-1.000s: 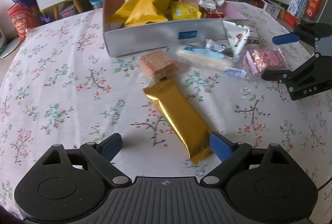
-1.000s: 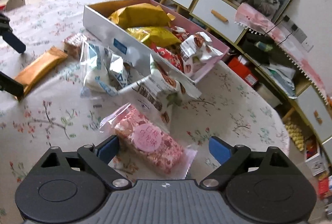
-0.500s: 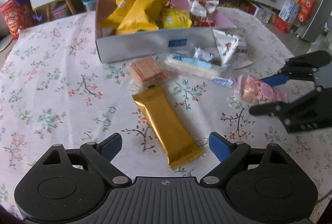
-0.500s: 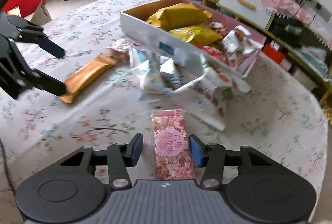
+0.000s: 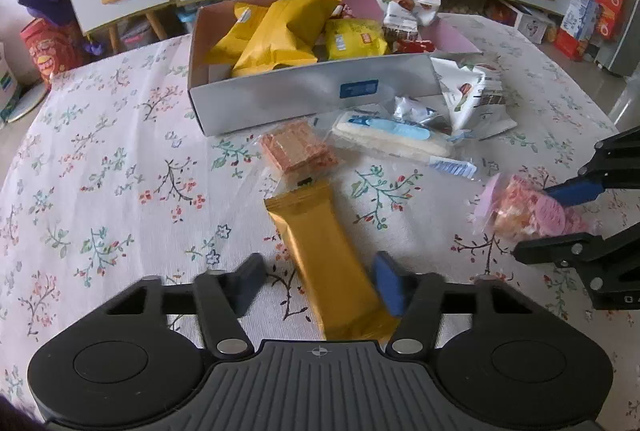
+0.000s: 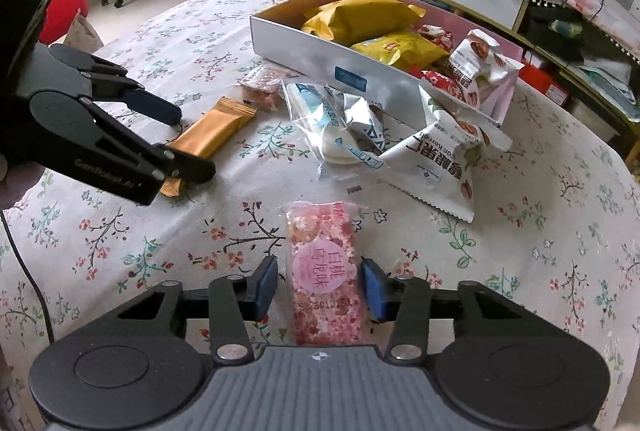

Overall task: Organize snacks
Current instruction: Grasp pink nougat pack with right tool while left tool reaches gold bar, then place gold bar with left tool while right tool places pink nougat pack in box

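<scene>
A: Left wrist view: the left gripper (image 5: 316, 285) is closing around the gold bar (image 5: 325, 259), which lies flat on the floral tablecloth (image 5: 100, 191). The right pad touches the wrapper; a gap shows at the left pad.

B: The right gripper (image 6: 320, 289) is closing too, its pads not yet pressing the pink nougat pack (image 6: 326, 271) between them.

A: Farther off, the grey box (image 5: 312, 91) holds yellow bags (image 5: 288, 31); a white-and-blue packet (image 5: 392, 137) and an orange wafer pack (image 5: 298, 149) lie just before it.
</scene>
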`<state>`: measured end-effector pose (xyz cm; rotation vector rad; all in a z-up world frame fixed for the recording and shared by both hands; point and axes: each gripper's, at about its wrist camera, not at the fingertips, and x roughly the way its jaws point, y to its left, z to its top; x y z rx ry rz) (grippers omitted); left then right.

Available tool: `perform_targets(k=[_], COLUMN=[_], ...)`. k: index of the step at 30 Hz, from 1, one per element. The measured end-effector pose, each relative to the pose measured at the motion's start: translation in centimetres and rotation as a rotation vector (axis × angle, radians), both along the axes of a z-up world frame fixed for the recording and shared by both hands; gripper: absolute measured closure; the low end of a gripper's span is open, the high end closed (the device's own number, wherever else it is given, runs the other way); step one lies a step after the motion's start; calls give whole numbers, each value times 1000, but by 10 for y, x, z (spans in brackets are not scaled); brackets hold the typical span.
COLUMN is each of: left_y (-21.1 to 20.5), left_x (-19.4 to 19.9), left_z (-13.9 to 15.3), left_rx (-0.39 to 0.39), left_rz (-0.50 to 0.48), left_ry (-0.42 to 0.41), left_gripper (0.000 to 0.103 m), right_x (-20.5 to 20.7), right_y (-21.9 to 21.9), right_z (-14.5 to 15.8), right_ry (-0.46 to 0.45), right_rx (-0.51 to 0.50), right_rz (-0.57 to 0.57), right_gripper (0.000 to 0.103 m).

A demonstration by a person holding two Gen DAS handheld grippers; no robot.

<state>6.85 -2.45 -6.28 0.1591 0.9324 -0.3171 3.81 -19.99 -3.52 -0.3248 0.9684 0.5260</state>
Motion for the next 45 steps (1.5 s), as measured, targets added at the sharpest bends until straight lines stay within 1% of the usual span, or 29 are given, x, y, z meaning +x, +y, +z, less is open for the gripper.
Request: perform_targets(k=[1, 2, 3, 4, 11, 14, 19, 21, 24, 27, 34, 37, 40, 45], left_y=[0, 0, 0, 0, 6, 7, 12, 14, 19, 23, 29, 33, 36, 36], left_x=[0, -1, -1, -2, -6, -9, -13, -13, -15, -19, -21, -17, -11, -4], left_z=[1, 1, 2, 3, 5, 6, 12, 15, 19, 23, 37, 41, 47, 58], left_rx=[3, 5, 10, 15, 9, 19, 12, 4, -39, -75, -97, -95, -111, -132], left_rz=[-3, -9, -12, -14, -18, -30, -42, -47, -50, -56, -62, -59, -44, -39], left_ry=[-1, -2, -2, -1, 9, -1, -13, -17, -13, -6, -42, -59, -71, -93], left_gripper=[62, 67, 74, 76, 77, 77, 77, 77, 77, 77, 77, 77, 77, 77], right_x=[-1, 0, -1, -2, -2, -2, -2, -2, -1, 1, 6, 7, 7, 15], right_y=[2, 3, 4, 6, 10, 11, 12, 14, 17, 21, 30, 33, 34, 32], right_z=[0, 1, 1, 2, 3, 4, 10, 14, 21, 31, 51, 61, 68, 73], right_ry=[1, 1, -1, -3, 1, -1, -5, -9, -18, -33, -51, -65, -76, -88], right_rx=[-1, -4, -10, -16, -39, -49, -54, -59, -60, -40, 0, 23, 43, 52], right_rz=[-3, -6, -9, -12, -44, -57, -82, -92, -107, -118, -141, -147, -161, -193], right_gripper=[85, 86, 87, 88, 89, 89, 89, 89, 89, 89, 89, 89, 89, 89])
